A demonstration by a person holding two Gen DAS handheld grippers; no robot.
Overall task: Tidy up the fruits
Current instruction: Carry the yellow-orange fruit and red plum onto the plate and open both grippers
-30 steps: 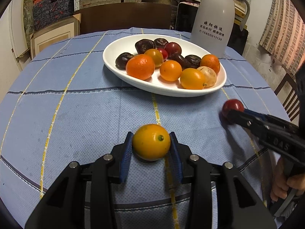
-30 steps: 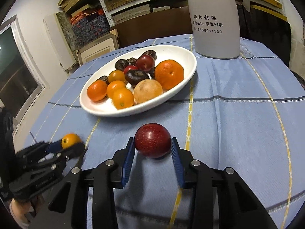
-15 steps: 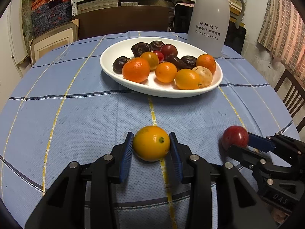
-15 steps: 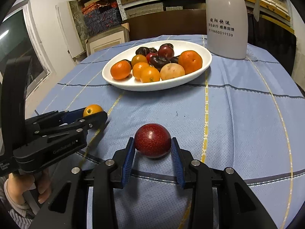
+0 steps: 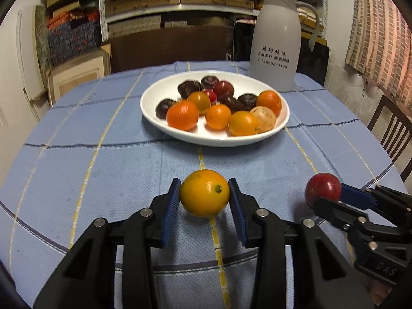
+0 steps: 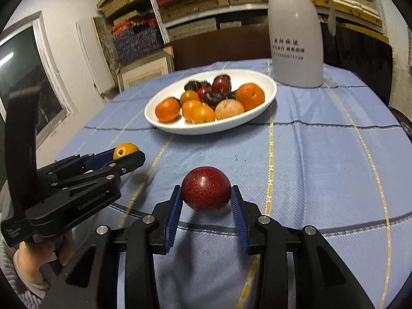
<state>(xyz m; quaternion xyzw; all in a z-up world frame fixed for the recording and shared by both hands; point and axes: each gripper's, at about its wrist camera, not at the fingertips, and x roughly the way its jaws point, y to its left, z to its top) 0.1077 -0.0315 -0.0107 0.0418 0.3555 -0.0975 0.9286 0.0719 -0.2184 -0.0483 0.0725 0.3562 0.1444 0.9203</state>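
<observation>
My left gripper is shut on a yellow-orange citrus fruit and holds it above the blue tablecloth. My right gripper is shut on a dark red plum. The plum also shows at the right of the left wrist view, and the citrus at the left of the right wrist view. A white oval plate holding several oranges, dark plums and a pale round fruit lies farther back in the middle of the table; it also shows in the right wrist view.
A tall white thermos jug stands behind the plate at the right, also in the right wrist view. A wooden chair stands off the table's right edge. Shelves and boxes fill the back wall.
Both grippers have pulled back from the plate toward the near table edge and risen a little, each keeping its fruit. The plate looks farther away.
</observation>
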